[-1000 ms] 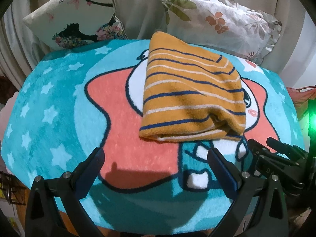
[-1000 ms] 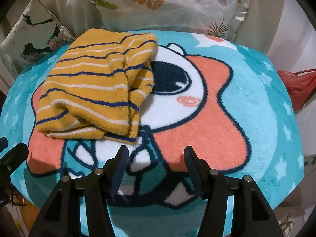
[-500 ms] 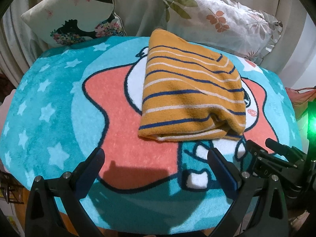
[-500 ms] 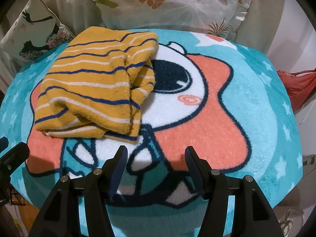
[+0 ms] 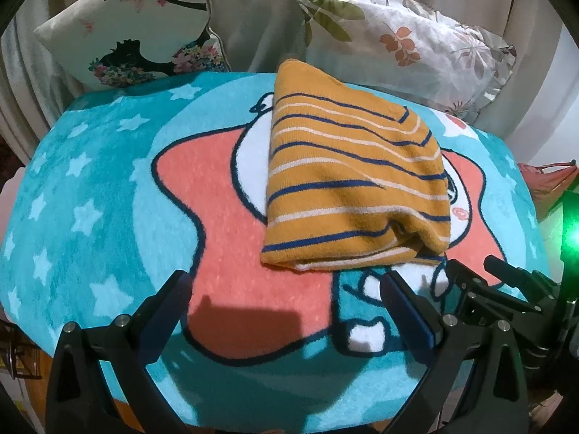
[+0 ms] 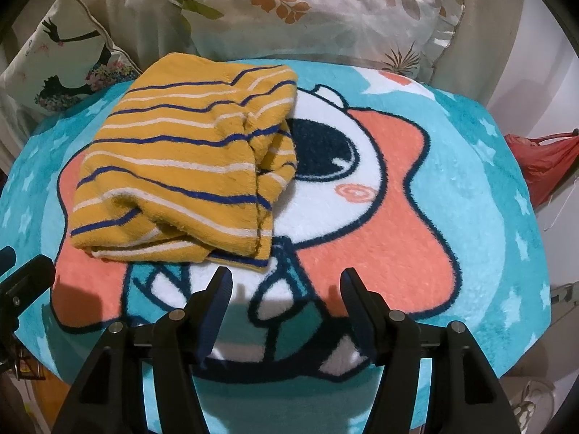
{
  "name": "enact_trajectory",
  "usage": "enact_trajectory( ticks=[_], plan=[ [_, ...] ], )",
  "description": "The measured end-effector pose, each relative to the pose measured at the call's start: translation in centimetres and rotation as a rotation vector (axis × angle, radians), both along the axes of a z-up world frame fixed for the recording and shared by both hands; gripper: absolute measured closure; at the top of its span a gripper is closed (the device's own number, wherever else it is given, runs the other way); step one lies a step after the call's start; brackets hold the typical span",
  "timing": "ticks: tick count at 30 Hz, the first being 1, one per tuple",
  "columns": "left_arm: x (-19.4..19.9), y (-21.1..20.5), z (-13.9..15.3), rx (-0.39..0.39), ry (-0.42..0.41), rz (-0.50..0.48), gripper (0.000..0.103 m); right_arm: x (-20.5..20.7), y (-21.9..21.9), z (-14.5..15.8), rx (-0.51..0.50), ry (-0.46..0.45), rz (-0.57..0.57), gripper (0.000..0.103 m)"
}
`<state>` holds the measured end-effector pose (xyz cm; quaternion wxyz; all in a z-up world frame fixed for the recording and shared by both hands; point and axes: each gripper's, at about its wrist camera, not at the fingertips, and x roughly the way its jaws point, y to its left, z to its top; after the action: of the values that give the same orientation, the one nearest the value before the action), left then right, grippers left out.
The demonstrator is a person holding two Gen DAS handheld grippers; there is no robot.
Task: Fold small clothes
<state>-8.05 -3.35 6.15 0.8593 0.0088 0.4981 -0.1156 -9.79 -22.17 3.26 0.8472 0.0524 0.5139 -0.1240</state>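
A folded mustard garment with navy and white stripes (image 5: 354, 188) lies on the turquoise cartoon-star blanket (image 5: 108, 195). In the right wrist view the same garment (image 6: 181, 166) sits left of centre, its layered edges facing me. My left gripper (image 5: 286, 285) hovers open just short of the garment's near edge, with nothing between its fingers. Open too, my right gripper (image 6: 284, 282) hangs over the blanket (image 6: 452, 181) near the garment's right corner, holding nothing. Its black frame (image 5: 506, 289) shows at the right of the left wrist view.
Two cushions lean at the back: a white one with a black figure print (image 5: 137, 32) and a leaf-patterned one (image 5: 401, 36). A red bag (image 6: 542, 166) hangs off the right side. The blanket's front edge drops away below the grippers.
Hardly anything differs. The garment lies as before and both grippers hover open in the same places; the right jaws look a touch wider.
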Motion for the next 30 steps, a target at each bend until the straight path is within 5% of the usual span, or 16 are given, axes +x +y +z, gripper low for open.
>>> enact_trajectory(
  ticks=[11,30],
  plan=[
    [0.0,1.2,3.0,-0.034,-0.161,0.002,0.000,0.6,0.7,0.3,-0.011,-0.001,-0.020,0.036],
    [2.1,3.3,0.6,-0.002,-0.038,-0.043,0.000,1.6,2.9,-0.4,-0.009,0.032,-0.053,0.036]
  ],
)
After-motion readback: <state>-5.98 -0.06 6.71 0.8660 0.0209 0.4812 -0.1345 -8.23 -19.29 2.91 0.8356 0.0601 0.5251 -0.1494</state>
